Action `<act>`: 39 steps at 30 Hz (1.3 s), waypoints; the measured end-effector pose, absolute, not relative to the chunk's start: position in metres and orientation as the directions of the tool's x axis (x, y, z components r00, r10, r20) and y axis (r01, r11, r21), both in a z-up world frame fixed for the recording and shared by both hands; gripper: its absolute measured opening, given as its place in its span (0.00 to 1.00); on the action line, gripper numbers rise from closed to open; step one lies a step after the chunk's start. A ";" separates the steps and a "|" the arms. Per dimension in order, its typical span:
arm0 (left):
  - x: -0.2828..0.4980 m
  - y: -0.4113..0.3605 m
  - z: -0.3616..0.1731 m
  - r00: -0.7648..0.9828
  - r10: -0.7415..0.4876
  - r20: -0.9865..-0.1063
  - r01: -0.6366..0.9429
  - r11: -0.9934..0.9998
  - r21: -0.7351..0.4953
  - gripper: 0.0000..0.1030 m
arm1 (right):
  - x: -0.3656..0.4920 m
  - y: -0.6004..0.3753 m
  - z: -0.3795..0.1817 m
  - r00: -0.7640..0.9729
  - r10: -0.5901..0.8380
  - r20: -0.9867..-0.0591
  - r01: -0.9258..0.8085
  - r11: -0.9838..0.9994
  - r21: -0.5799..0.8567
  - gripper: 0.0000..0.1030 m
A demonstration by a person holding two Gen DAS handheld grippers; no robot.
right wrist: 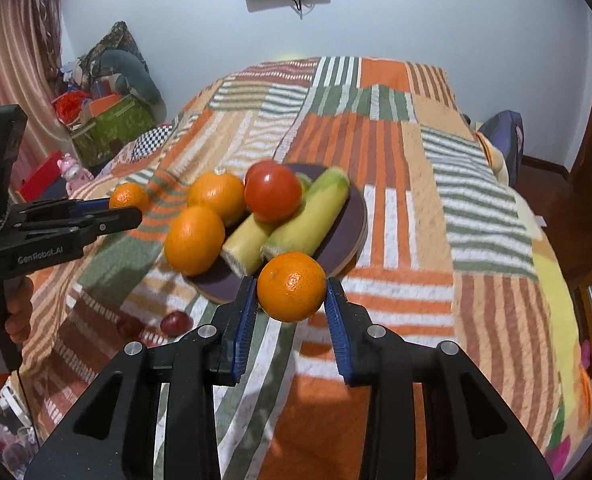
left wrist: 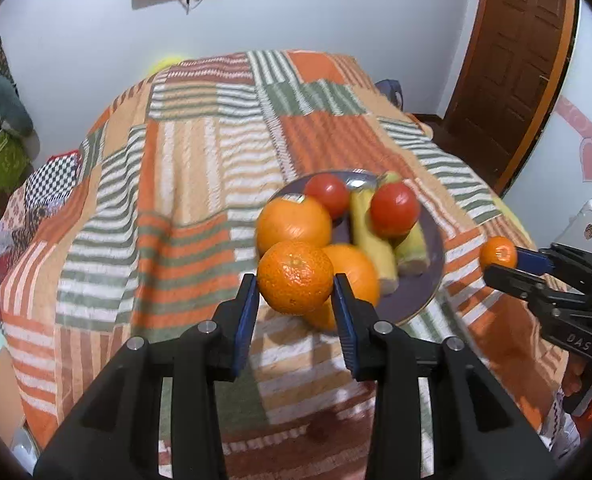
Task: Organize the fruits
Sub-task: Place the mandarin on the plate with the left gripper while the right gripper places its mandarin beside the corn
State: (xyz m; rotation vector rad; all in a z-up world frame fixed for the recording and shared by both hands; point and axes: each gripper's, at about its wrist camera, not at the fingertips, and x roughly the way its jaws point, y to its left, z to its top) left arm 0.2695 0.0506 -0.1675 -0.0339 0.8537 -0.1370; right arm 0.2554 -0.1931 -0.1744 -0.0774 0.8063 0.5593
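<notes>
Each gripper is clamped on a pebbly orange: left gripper (left wrist: 295, 294) on a mandarin (left wrist: 294, 278), right gripper (right wrist: 289, 296) on a tangerine (right wrist: 291, 286), above the plate (right wrist: 358, 220).

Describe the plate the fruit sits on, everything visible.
The plate is round, shallow, dark purple-brown with a thin pale rim, glossy like ceramic. It lies on the striped patchwork bedspread, looking slightly tilted on the soft surface. Most of its face is covered: two oranges, two tomatoes and two yellow-green cut pieces are piled on it. One orange seems to overhang the near edge. Neither gripper touches it; each holds a tangerine above the bedspread nearby.
</notes>
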 end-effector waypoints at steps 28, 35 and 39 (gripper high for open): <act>0.338 0.013 -0.187 0.625 -0.163 -0.763 0.142 0.985 -0.095 0.36 | 0.335 -0.194 -0.187 0.567 0.426 -0.705 -0.481 0.866 0.137 0.30; 0.343 0.014 -0.195 0.616 -0.167 -0.770 0.139 0.985 -0.103 0.36 | 0.342 -0.191 -0.198 0.541 0.426 -0.726 -0.482 0.864 0.147 0.30; 0.344 0.011 -0.197 0.614 -0.174 -0.770 0.149 0.983 -0.104 0.36 | 0.344 -0.191 -0.201 0.538 0.424 -0.729 -0.479 0.865 0.150 0.31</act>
